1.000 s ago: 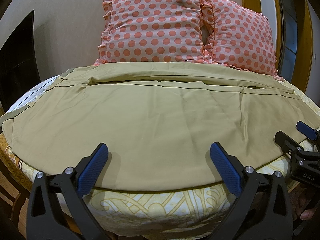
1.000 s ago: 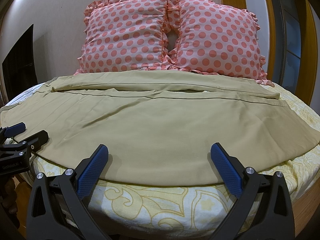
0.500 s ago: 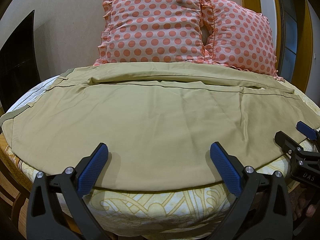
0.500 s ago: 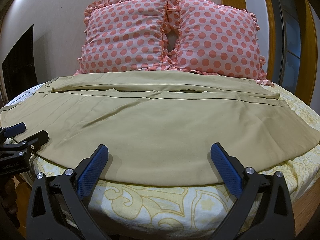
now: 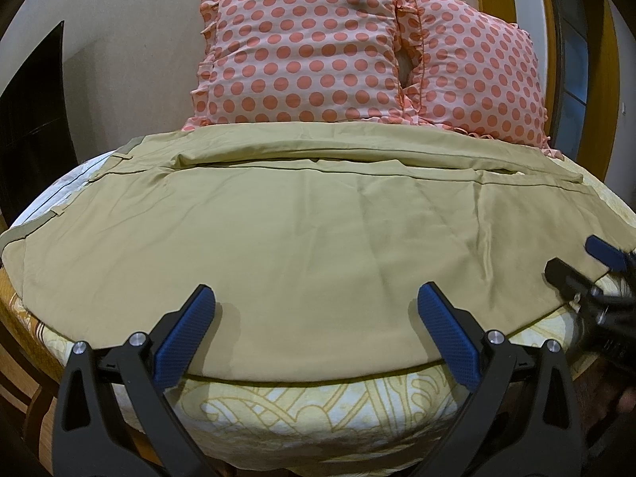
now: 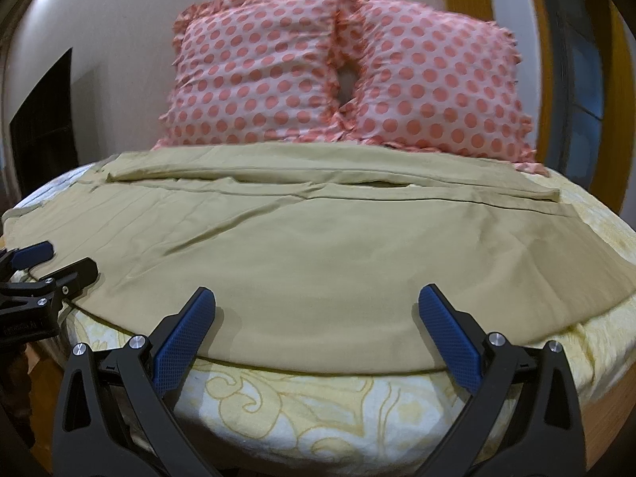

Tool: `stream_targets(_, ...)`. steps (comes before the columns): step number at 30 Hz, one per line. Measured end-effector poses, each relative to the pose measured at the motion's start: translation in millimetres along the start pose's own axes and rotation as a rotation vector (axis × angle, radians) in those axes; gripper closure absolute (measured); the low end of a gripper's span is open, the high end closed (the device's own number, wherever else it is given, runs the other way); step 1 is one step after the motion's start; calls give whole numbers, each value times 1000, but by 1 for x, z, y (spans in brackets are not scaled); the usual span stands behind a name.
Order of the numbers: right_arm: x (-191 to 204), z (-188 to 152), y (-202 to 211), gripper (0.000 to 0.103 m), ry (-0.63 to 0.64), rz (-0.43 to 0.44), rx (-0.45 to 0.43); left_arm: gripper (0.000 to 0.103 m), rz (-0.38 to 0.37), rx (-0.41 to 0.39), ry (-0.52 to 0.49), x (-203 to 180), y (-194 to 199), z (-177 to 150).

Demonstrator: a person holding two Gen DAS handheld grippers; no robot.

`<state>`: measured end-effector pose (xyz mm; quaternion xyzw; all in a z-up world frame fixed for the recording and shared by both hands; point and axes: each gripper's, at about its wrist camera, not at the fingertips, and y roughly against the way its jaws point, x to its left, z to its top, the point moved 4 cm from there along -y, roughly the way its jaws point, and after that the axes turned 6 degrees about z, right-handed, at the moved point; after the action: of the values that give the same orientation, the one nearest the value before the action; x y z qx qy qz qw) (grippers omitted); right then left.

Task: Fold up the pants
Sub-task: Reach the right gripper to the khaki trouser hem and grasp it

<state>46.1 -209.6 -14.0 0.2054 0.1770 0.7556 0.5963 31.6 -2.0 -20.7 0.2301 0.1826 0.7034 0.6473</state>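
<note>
**Black frames, blue pads**

The left gripper (image 5: 316,332) had a matte black frame with triangular cut-outs in its two arms. Its fingers (image 5: 185,336) carried bright blue pads with a fine dotted texture, and round silver screw heads sat at the joints. The right gripper (image 6: 316,332) was built the same: black arms, blue textured pads, silver screws. White lettering marked each black body where it showed from the side, too blurred to read.

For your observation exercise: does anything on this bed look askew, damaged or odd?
Nothing stands out. The khaki pants lie spread across the bed, lightly creased, in front of two polka-dot pillows. Both the left gripper and right gripper are open.
</note>
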Motion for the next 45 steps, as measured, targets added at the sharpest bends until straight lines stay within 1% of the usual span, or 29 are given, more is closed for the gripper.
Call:
stream_targets(1,-9,10,-1,1,-18,6,28,2,-5,6,-2,1,1,0)
stream_targets(2,-19,22,1,1,-35,4,27,2,-9,17,-4,1,-1,2)
stream_targets(4,-50,55,4,1,-82,-26,-4,2,4,23,-2,4,-4,8)
stream_targets(6,-80,87,-5,1,-121,-74,2,2,35,4,-5,11,-5,18)
stream_targets(8,-127,127,-35,1,-210,-131,53,2,71,-15,-5,17,-8,29)
stream_targets(9,-148,142,-53,1,-255,-160,70,2,74,-24,2,20,-8,34)
stream_targets(12,-204,170,-106,2,-392,-233,139,2,74,-30,16,26,-12,48)
stream_targets(13,-228,179,-132,6,-463,-263,176,2,74,-33,17,27,-13,55)
stream_targets(15,-272,190,-176,30,-594,-332,231,2,79,-44,15,30,-15,64)
stream_targets(16,-291,194,-192,34,-652,-371,247,2,85,-52,13,31,-16,70)
stream_targets(17,-299,192,-196,35,-685,-399,248,2,90,-57,11,31,-17,73)
stream_targets(18,-317,194,-213,35,-742,-441,262,2,94,-62,10,32,-18,77)
stream_targets(20,-333,195,-230,35,-778,-501,276,2,96,-66,11,34,-22,83)
stream_targets(22,-343,196,-246,35,-763,-564,304,2,95,-65,10,34,-27,86)
stream_targets(23,-346,197,-252,36,-729,-607,310,2,92,-63,9,34,-29,87)
stream_targets(25,-346,196,-257,43,-650,-669,321,2,91,-49,5,34,-36,87)
stream_targets(26,-345,195,-258,52,-631,-647,298,2,90,-43,4,33,-39,87)
stream_targets(27,-344,194,-257,65,-625,-643,286,2,89,-33,5,34,-41,86)
stream_targets(28,-344,191,-253,73,-626,-622,263,2,83,-29,11,35,-41,86)
stream_targets(29,-346,186,-247,85,-635,-607,248,2,82,-33,16,35,-40,86)
stream_targets(30,-349,181,-241,90,-665,-563,217,2,82,-36,20,36,-39,85)
stream_targets(32,-354,172,-227,97,-742,-458,139,2,83,-41,26,38,-36,85)
stream_targets(36,-348,166,-175,98,-807,-267,-45,2,98,-54,45,44,-27,85)
stream_targets(38,-333,153,-128,98,-827,-144,-149,2,104,-59,66,49,-23,85)
stream_targets(39,-328,147,-111,98,-826,-109,-180,2,104,-60,84,52,-21,86)
stream_targets(40,-314,134,-82,98,-825,-62,-217,2,100,-62,102,55,-20,87)
stream_targets(42,-302,110,-48,99,-846,-6,-251,2,97,-64,134,62,-17,89)
stream_targets(44,-279,71,-16,99,-900,16,-244,2,87,-62,174,69,-16,96)
stream_targets(45,-276,55,-10,99,-926,21,-236,2,79,-63,189,72,-16,99)
